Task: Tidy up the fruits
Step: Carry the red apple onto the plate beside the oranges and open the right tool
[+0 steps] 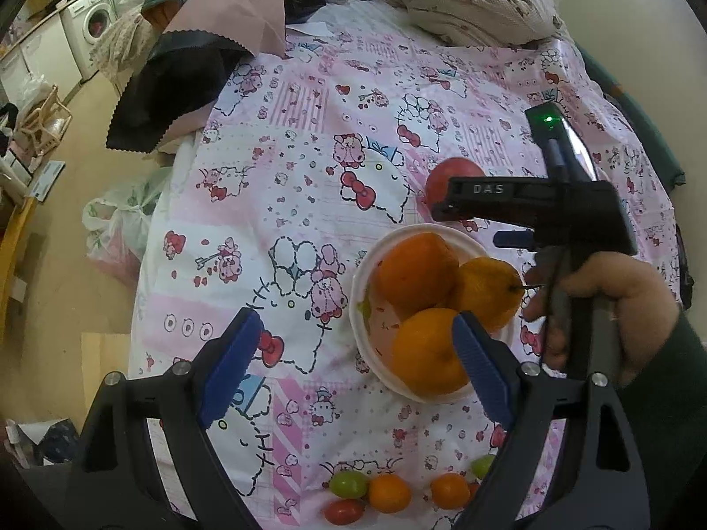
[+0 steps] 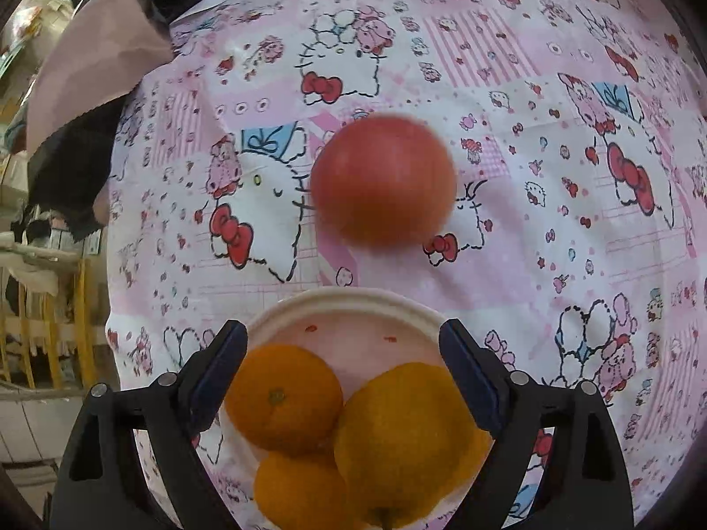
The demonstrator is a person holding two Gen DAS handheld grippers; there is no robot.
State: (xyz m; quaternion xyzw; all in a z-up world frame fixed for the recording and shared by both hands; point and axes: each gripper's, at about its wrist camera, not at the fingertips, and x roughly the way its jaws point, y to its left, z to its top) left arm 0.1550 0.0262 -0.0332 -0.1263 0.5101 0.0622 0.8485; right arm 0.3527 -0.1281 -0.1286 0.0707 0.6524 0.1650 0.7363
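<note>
Right wrist view: right tool [image 2: 342, 340] gapes empty over the bowl [image 2: 349, 300]; tomato [image 2: 383, 180] lies beyond (blurred).

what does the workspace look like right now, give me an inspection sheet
surface: pink cartoon-print cloth covering the table.
job's things: white bowl holding three orange fruits; red tomato on the cloth just beyond the bowl, blurred; small cherry tomatoes, green, orange and red, loose at the near edge.
clutter: black and pink fabric and crumpled cream cloth at the far side.
grippers: left claw open, nothing between its pads; right claw open above the bowl, gripping nothing.
cables: nothing seen.
surroundings: washing machine, plastic bag on the floor.
</note>
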